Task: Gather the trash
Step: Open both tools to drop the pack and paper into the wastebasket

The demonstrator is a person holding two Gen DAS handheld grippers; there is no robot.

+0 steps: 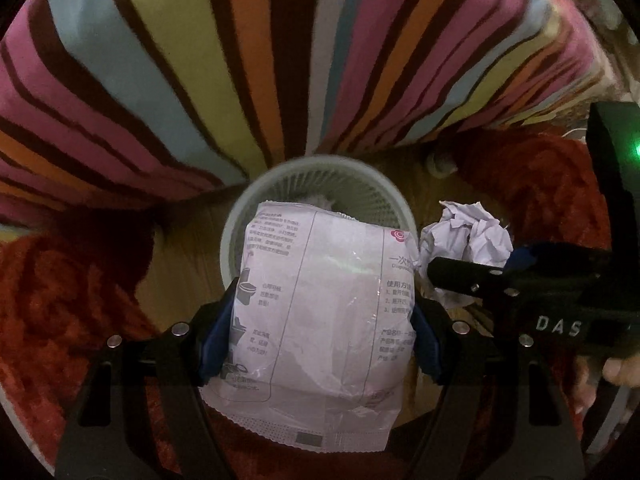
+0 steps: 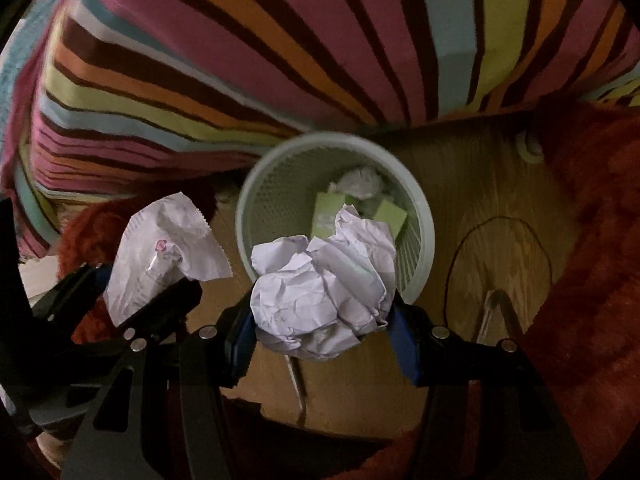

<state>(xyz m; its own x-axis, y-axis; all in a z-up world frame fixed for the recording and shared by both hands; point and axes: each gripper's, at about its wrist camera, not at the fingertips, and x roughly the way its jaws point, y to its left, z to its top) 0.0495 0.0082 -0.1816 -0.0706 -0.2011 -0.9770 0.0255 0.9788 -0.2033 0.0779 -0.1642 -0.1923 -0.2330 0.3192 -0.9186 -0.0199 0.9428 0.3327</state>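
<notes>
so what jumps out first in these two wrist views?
The loud striped fabric fills the top of both views. Below it, a pale mesh wastebasket stands on the wood floor, some trash already inside. Each gripper holds trash by its rim: the left gripper clamps a printed plastic packet, the right gripper a crumpled paper ball.

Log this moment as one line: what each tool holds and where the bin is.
left tool: shut on printed plastic packet | right tool: shut on crumpled paper ball | mesh wastebasket: below both, already holding trash
</notes>
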